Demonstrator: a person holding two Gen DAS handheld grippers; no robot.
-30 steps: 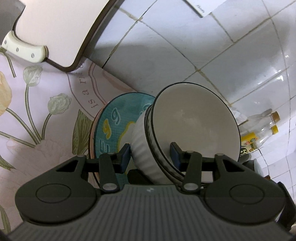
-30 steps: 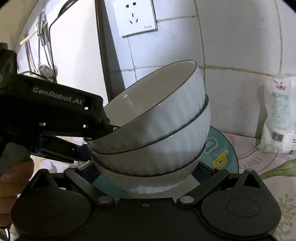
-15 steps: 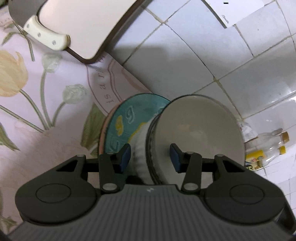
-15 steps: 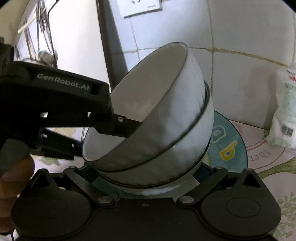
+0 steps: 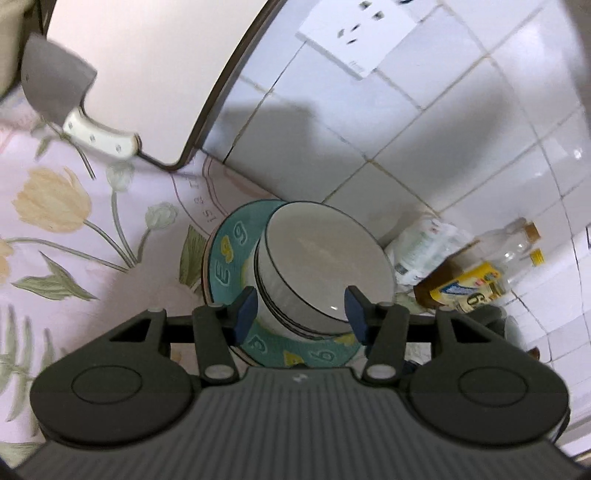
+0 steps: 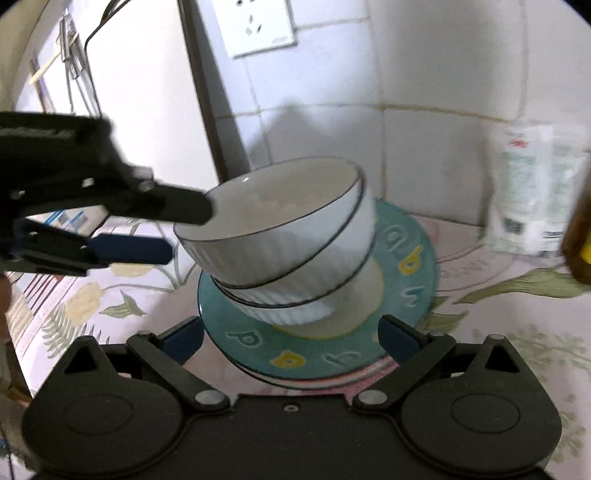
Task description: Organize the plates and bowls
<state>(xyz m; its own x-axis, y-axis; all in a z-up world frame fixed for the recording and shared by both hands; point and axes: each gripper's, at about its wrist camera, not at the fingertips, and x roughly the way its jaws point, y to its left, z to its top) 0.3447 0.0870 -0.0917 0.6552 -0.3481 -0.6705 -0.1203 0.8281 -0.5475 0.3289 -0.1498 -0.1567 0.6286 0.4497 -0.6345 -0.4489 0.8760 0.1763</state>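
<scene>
A stack of white ribbed bowls (image 6: 280, 221) with dark rims stands on a teal plate (image 6: 406, 258) that lies on another, pink-rimmed plate (image 6: 332, 384). The top bowl sits slightly tilted in the stack. My left gripper (image 6: 190, 230) comes in from the left at that bowl's rim; its jaws are opening and its pads do not press on the bowl. From the left wrist view, the left gripper (image 5: 301, 310) hovers above the bowls (image 5: 325, 258) and plate (image 5: 225, 266). My right gripper (image 6: 291, 338) stands open at the plate's near edge, gripping nothing.
A pale chopping board (image 5: 147, 74) and a white-handled cleaver (image 5: 99, 136) lean at the tiled wall to the left. Bottles (image 5: 461, 288) and a plastic packet (image 6: 528, 192) stand to the right. A wall socket (image 6: 258, 26) is above. Flowered cloth covers the counter.
The top bowl, tipped steeply up in the left gripper before, has dropped back into the stack. The left gripper let go and rose away. The right gripper backed off, baring more plate.
</scene>
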